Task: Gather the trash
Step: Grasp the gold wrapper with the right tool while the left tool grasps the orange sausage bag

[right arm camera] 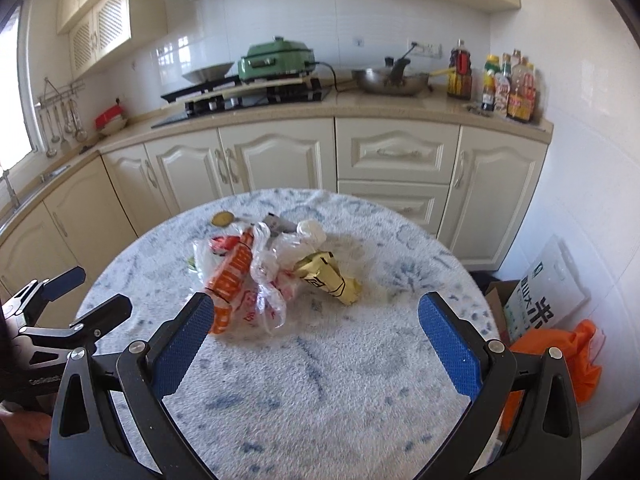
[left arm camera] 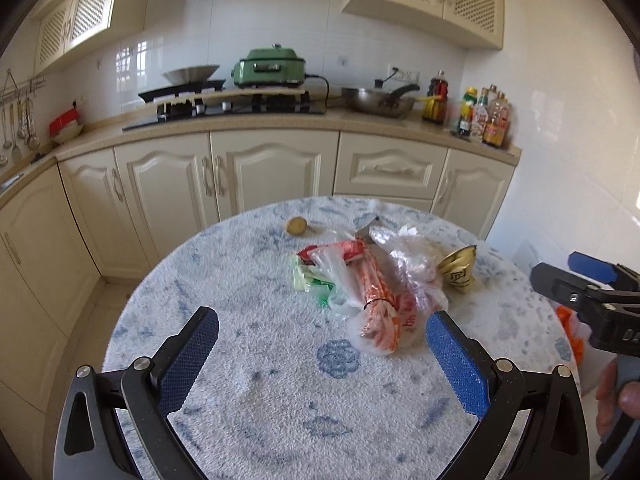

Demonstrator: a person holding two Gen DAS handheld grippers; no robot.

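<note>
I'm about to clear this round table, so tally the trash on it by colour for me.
Orange and red wrappers: 2
Clear plastic bags: 2, crumpled together, so the count is uncertain
Gold wrapper: 1
Green wrapper: 1
Grey wrapper: 1
Small round brownish piece: 1
Total: about 8 on the table

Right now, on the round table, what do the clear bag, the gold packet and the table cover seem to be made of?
The clear bag: thin plastic film, glossy, judging by its see-through, crinkled folds with bright glints.
The gold packet: probably foil or metallised plastic; it shines like metal and holds sharp creases.
The table cover: seemingly a soft fabric with short pile; it looks matte and fuzzy, with a blue flower pattern.
</note>
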